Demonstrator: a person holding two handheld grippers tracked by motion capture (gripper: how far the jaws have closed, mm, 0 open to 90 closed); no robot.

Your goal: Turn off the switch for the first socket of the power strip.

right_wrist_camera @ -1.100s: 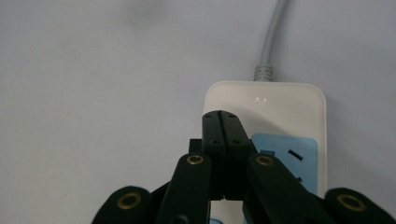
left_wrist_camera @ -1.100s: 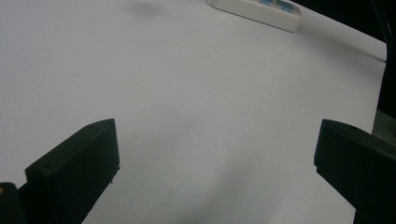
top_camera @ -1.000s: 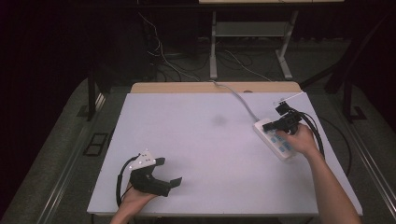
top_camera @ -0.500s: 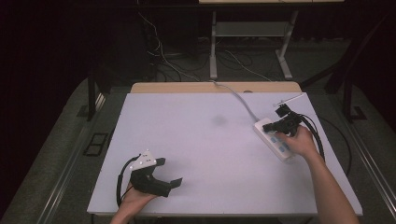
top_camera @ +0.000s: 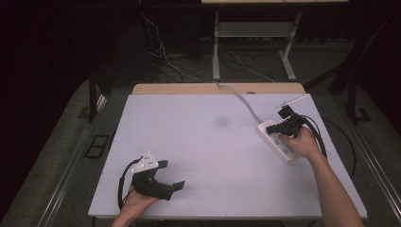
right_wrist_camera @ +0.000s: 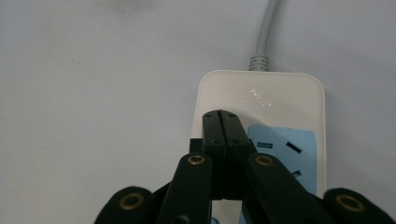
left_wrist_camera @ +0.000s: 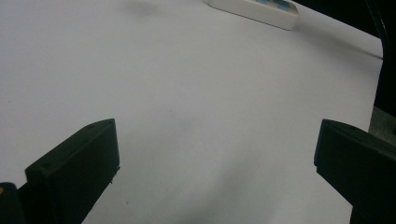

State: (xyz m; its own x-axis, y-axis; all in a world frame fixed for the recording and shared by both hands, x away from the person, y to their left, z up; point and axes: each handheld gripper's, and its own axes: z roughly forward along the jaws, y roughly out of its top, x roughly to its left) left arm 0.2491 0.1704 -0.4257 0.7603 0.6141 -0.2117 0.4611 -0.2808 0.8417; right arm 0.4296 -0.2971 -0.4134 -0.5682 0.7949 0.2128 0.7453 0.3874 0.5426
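Over the power strip the right tongs stay closed and empty, left tongs still wide.

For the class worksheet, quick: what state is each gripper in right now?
Left gripper: open, jaws wide apart, nothing between them, above the bare table.
Right gripper: shut, jaws pressed together, holding nothing, over the power strip.

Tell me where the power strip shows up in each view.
High view: power strip at right, under the right gripper.
Left gripper view: top edge, right of centre.
Right gripper view: centre right, behind the shut jaws.
Shared landmark: its blue socket panels.
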